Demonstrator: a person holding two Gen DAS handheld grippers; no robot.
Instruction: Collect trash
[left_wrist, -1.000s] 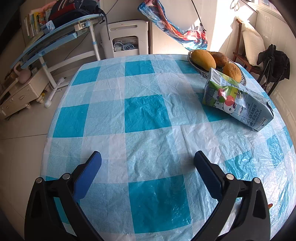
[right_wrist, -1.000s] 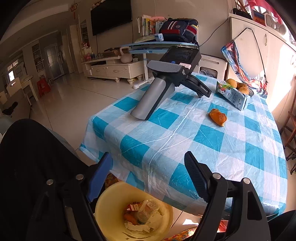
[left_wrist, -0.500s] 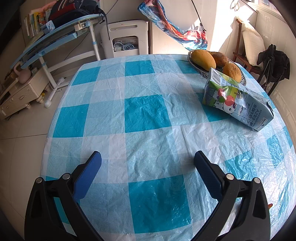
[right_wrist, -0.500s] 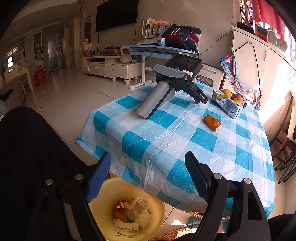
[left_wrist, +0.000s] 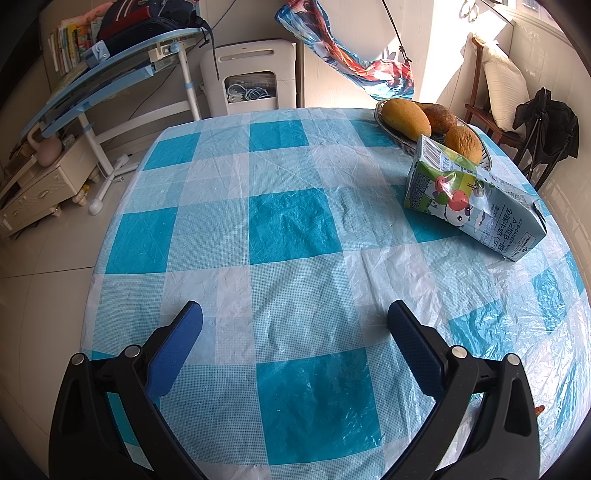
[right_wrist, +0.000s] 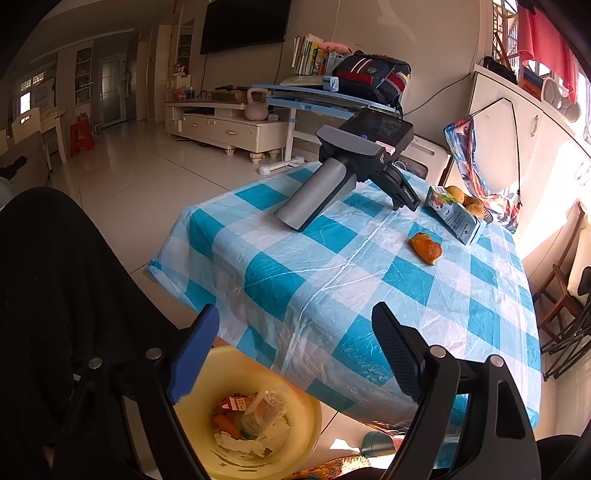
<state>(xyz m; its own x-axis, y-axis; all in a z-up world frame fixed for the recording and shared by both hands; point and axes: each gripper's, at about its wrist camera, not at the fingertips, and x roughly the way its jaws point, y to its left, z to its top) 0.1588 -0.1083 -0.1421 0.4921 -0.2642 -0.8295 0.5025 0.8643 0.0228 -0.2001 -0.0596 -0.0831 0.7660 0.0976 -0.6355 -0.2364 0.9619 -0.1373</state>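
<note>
The left gripper hung over the checked tablecloth with its jaws spread wide and nothing between them, aimed down at a bare blue square. From it the milk carton lay on its side at about two o'clock, just in front of the fruit bowl and possibly touching it; whether the carton counted as trash could not be told. In the right wrist view, going left to right, a dark-clothed part of the person filled the nine o'clock side, and the yellow bin stood on the floor at six o'clock, beside the table's edge, already holding wrappers, tissue and scraps. The right gripper was above the bin; its jaws had just been opening and now stood wide and empty, which suggested a drop just made. The remaining obvious piece, the orange peel, lay on the cloth at about one o'clock, near the carton but apart from it. To do the next pick well, the right gripper would best approach the peel from above with jaws still wide, straddle its shorter width, and close gently without pinching the loose, wrinkled plastic cloth. Dragging the cloth could shift the carton and bowl.
</note>
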